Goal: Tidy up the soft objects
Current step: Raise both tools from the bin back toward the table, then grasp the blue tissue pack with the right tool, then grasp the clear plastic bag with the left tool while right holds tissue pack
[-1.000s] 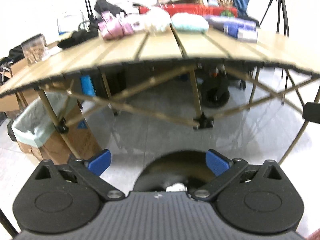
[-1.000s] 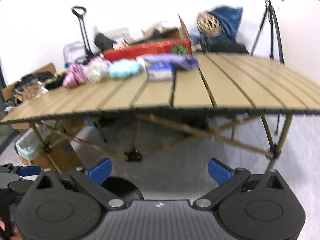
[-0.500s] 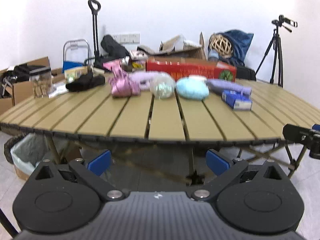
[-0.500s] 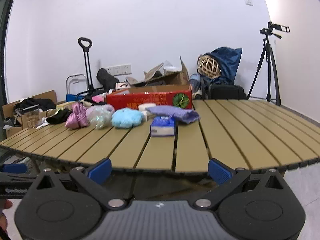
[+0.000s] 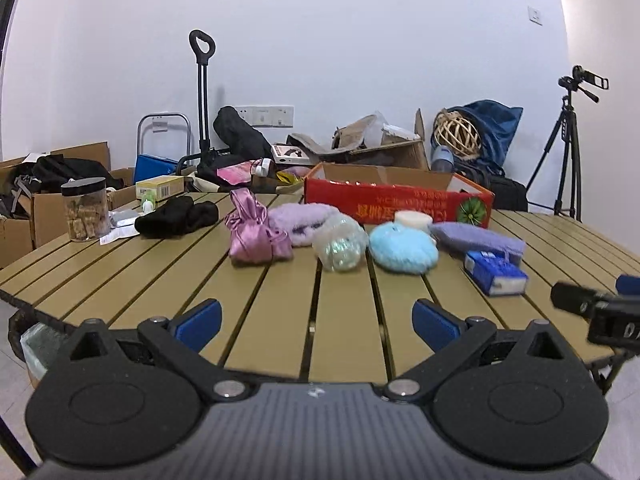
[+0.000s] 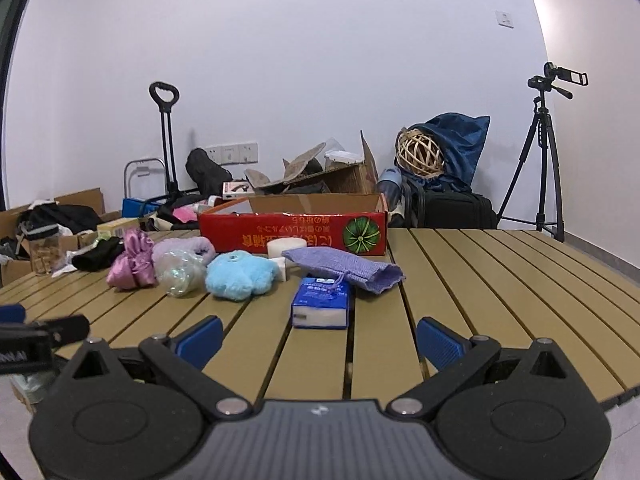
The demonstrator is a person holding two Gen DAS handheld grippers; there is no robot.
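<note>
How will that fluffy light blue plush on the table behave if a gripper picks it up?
The light blue plush looks puffy, so it will probably squash between the fingers. It seems light for its size. Its flattish, lobed shape probably won't roll.

Bright, even light; perhaps slight fisheye-edge softness.

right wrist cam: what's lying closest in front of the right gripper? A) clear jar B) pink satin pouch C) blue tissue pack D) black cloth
C: the blue tissue pack lies on the slatted table just ahead of the open right gripper, nearer than anything else on it.
</note>
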